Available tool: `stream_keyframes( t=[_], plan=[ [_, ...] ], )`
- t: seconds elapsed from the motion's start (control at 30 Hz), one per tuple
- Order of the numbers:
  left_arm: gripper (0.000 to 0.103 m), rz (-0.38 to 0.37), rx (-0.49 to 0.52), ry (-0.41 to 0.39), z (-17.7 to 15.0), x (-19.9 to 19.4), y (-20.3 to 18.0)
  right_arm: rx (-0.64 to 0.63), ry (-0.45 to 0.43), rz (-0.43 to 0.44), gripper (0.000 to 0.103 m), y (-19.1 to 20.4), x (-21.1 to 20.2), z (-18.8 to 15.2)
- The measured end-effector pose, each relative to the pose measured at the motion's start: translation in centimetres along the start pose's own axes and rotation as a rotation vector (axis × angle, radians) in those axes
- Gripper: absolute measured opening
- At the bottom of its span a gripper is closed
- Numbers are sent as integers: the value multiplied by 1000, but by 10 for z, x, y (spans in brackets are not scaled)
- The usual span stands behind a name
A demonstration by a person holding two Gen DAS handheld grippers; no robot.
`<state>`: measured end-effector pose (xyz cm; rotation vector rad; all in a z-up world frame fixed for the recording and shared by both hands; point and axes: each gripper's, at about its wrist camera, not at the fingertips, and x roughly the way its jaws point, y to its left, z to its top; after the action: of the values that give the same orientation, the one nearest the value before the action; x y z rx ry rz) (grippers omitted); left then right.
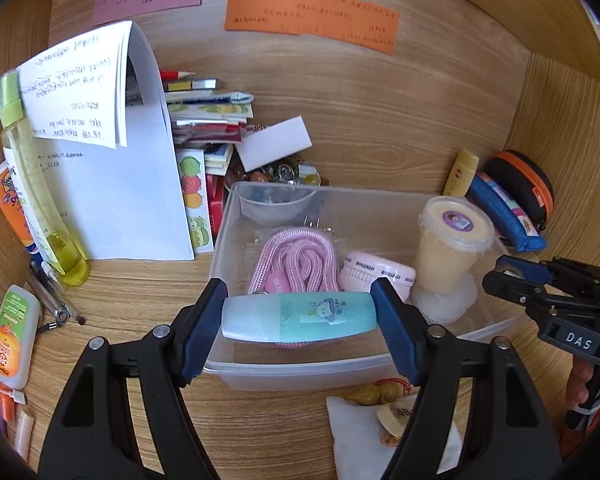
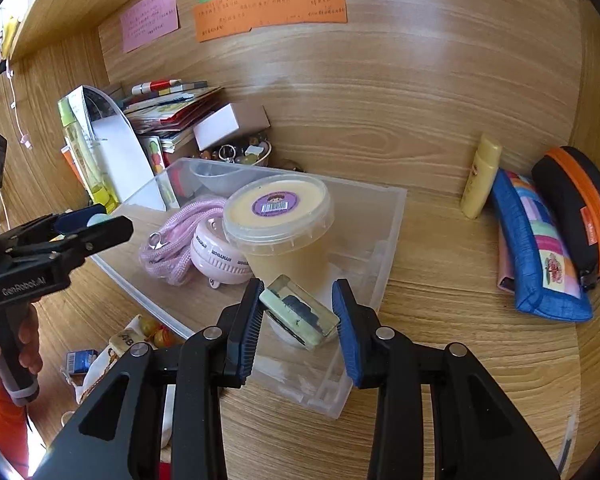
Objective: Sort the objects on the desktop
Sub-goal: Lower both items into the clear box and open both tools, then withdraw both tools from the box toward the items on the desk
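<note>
The left gripper [image 1: 300,316] has its jaws clamped wide across a teal tube [image 1: 300,317], over the near edge of the clear bin [image 1: 300,370]. The right gripper [image 2: 298,312] jaws pinch a small clear block [image 2: 298,311] above the bin's near-right corner on the bench [image 2: 460,300].

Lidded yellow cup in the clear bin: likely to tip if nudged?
Probably: the lidded cup is tall, tapers to a narrow base and looks full, so top-heavy and fairly heavy. The clear bin wall is not right beside it. Smooth plastic may slip.
</note>
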<state>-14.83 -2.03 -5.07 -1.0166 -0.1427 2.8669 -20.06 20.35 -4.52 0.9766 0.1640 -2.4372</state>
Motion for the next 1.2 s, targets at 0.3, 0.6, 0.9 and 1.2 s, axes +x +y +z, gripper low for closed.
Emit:
stream_keyframes(
  t=[0.3,0.6,0.9,1.2],
  plan=[
    [73,10,5,28,-3,7,-1,-28,6,-5,32,7,2,-2],
    [74,12,3,41,-7,0,-1,-51,-9,-9,46,15,-5,-2],
    [96,56,13,0,-7,-23,-4,-77,-55,-32,68,26,-26,-7],
    [97,81,-34,21,-17,-39,8,-60,-62,-30,82,30,-45,-20]
  ],
)
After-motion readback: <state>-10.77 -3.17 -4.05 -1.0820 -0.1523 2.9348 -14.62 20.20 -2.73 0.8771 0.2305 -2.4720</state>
